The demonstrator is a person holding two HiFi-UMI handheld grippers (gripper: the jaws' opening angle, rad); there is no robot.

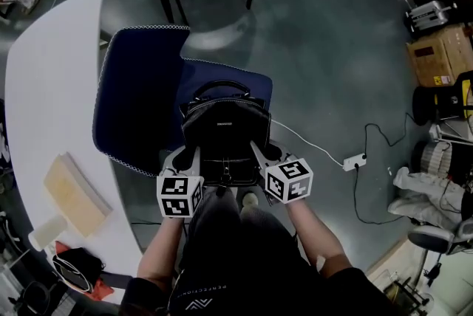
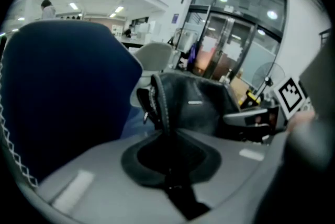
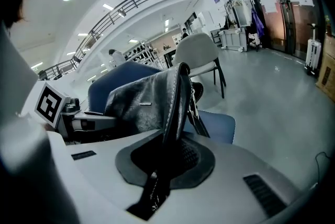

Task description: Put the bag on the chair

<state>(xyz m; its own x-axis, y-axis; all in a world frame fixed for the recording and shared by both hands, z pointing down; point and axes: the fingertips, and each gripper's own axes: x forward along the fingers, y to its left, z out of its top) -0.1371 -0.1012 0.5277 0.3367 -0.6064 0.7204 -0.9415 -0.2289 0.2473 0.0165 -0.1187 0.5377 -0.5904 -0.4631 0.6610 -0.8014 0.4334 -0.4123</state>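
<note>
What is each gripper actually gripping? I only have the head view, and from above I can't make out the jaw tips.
Observer: The left gripper view shows the left gripper clamped on a stitched side edge of the black bag.
Operator: And the right one?
Observer: The right gripper view shows the right gripper shut on the bag's other stitched edge. The seat of the blue chair shows just beyond it.
</note>
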